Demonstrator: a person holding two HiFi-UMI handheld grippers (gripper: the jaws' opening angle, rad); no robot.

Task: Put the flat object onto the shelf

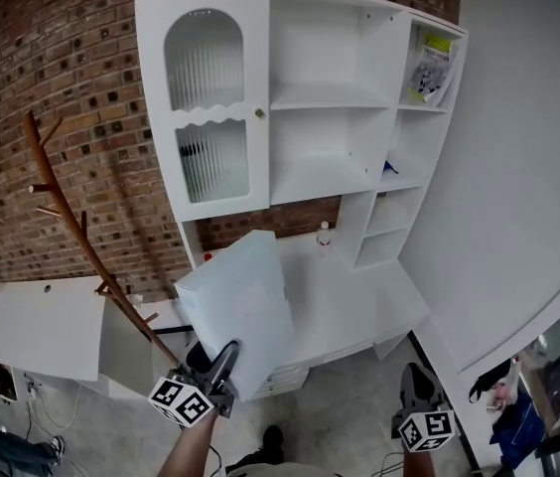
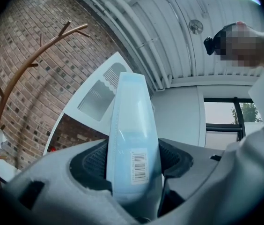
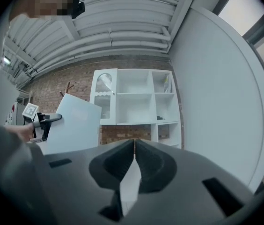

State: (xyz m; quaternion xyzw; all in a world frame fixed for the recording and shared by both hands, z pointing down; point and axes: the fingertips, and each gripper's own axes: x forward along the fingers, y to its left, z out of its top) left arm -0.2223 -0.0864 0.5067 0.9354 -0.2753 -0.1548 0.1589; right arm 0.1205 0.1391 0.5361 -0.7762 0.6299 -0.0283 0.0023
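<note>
The flat object (image 1: 240,306) is a pale blue, thin rectangular pack with a barcode label. It is held upright, below and in front of the white shelf unit (image 1: 320,97). My left gripper (image 1: 222,361) is shut on its lower edge; in the left gripper view the pack (image 2: 132,139) stands edge-on between the pads of the left gripper (image 2: 134,158). My right gripper (image 1: 417,381) is low at the right, apart from the pack, shut and holding nothing. In the right gripper view, the right gripper (image 3: 134,144) points toward the shelf unit (image 3: 136,97), with the pack (image 3: 73,125) at the left.
A wooden coat rack (image 1: 71,217) leans against the brick wall at the left. The unit has a ribbed glass door (image 1: 206,97), open compartments, booklets (image 1: 434,68) at the top right and a small bottle (image 1: 325,234) on the desk top (image 1: 359,296). A white wall (image 1: 528,167) runs along the right.
</note>
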